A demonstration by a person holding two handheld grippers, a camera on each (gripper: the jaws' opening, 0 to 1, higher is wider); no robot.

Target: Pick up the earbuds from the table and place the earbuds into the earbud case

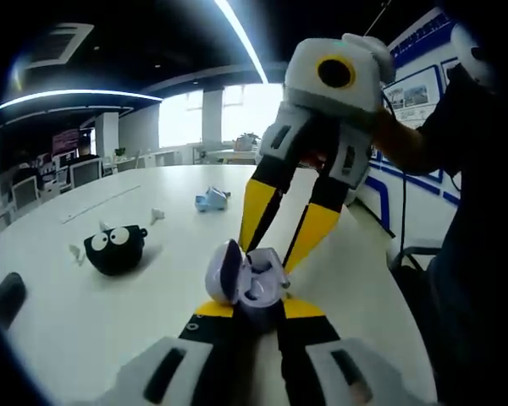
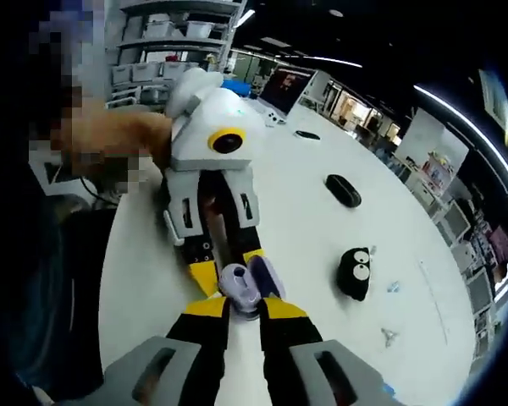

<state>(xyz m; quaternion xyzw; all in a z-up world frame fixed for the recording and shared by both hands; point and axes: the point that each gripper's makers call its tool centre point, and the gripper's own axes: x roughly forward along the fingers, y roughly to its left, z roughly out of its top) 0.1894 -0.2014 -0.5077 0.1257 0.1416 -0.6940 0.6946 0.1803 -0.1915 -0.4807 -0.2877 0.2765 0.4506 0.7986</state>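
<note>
A lavender earbud case with its lid up sits between the yellow tips of my left gripper, which is shut on it above the white table. My right gripper comes down from the upper right, its fingers apart with a tip on each side of the case. In the right gripper view the case lies between my right gripper's spread tips and the left gripper. Two small white earbuds lie on the table to the left. What is inside the case is unclear.
A black round toy with white eyes sits left of the case. A small blue object lies further back, and a dark oval item beyond the toy. A person's hand holds the left gripper. The table edge runs close on the right.
</note>
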